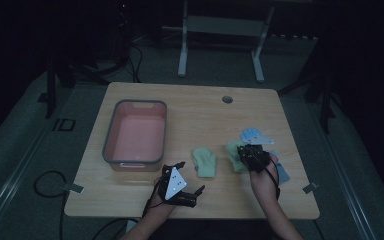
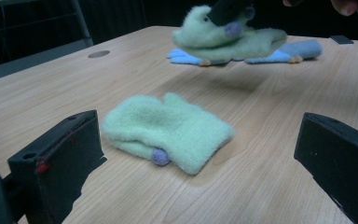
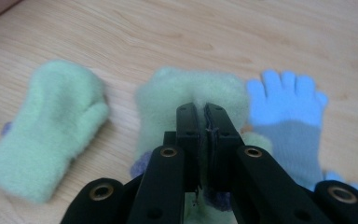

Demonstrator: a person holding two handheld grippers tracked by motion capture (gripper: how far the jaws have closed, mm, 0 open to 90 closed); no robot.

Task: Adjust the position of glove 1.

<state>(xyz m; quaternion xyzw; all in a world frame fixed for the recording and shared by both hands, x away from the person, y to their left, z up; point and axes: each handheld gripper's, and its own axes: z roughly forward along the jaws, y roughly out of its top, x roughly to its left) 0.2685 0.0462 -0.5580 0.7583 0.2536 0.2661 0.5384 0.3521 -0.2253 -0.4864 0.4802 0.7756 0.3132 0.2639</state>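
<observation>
Right hand-held gripper (image 3: 204, 109) is clamping a green mitten (image 3: 191, 93), its jaws pressed together on a pinch of fleece near the middle of the mitten. In the left gripper view this gripped mitten (image 2: 223, 39) is hanging clear of the bench (image 2: 270, 121), casting a shadow on the wood beneath it. A mid-body pinch is letting both ends droop evenly, which, as a judgement, is keeping the soft item from trailing across the surface.

Left hand-held gripper (image 2: 200, 154) is standing with its jaws wide apart and empty, resting low at the near edge of the bench and pointing at a second green mitten (image 2: 168, 130). That second mitten is lying flat on the wood between the two hands, apart from both grippers, with a small purple tab showing at its cuff.

Blue gloves (image 3: 286, 112) are lying just beside the lifted mitten on the person's right; one glove is spread flat with its fingers fanned out.

A pink bin (image 1: 135, 131) with a grey rim is standing at the left side of the bench, well apart from the mittens. As a judgement, the bin is serving as the collection point, and the left gripper is positioned to take the remaining mitten.
</observation>
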